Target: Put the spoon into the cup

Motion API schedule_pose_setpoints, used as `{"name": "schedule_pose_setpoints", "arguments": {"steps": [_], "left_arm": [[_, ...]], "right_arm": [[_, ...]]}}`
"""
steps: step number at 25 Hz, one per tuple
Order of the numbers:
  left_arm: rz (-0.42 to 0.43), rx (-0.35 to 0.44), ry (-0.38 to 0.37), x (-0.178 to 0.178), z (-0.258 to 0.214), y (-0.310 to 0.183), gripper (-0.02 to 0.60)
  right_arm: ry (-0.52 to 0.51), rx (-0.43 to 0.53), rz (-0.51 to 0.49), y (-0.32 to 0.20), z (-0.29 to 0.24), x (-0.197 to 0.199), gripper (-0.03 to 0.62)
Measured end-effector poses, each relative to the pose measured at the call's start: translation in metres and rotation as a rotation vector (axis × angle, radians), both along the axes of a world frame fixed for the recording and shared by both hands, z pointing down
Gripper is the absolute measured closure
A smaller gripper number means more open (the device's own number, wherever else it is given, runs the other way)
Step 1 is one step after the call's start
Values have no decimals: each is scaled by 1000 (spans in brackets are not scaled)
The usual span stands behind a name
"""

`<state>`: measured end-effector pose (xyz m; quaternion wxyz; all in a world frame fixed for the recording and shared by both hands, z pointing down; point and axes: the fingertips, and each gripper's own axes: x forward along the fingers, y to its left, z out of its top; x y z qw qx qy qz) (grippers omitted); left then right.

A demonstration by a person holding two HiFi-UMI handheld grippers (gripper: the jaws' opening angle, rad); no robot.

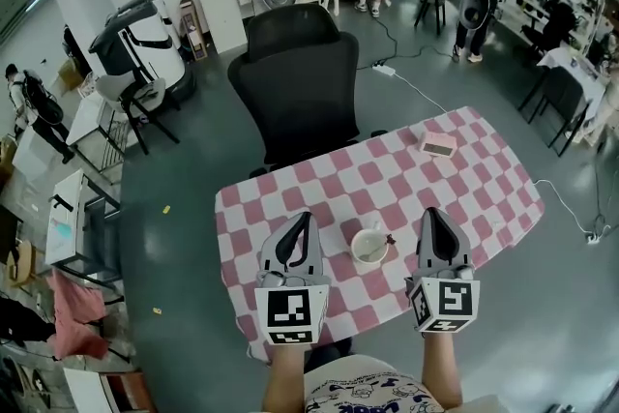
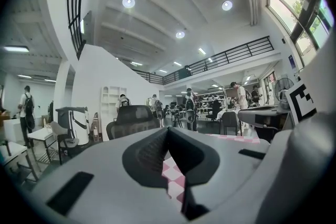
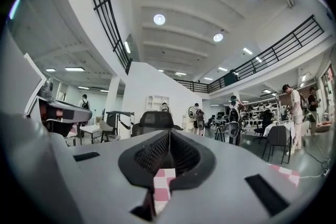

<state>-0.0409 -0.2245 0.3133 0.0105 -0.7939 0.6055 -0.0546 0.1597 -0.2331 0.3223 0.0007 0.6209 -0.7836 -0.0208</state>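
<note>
The cup [image 1: 368, 248] stands between the left gripper [image 1: 308, 217] and right gripper [image 1: 429, 212], both pressed together, empty.

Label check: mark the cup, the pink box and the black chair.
cup [image 1: 368, 247], head view, its white inside
pink box [image 1: 438, 146], head view, its top face
black chair [image 1: 295, 90], head view, its backrest

Left gripper [image 1: 308, 217], right gripper [image 1: 432, 212]: jaws together
</note>
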Motion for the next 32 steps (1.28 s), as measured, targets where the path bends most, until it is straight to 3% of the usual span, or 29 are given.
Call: {"name": "schedule_pose_setpoints", "arguments": {"steps": [32], "left_arm": [[20,26,0,3,-8,15,568]], "right_arm": [[1,19,6,13,-7,0,579]]}}
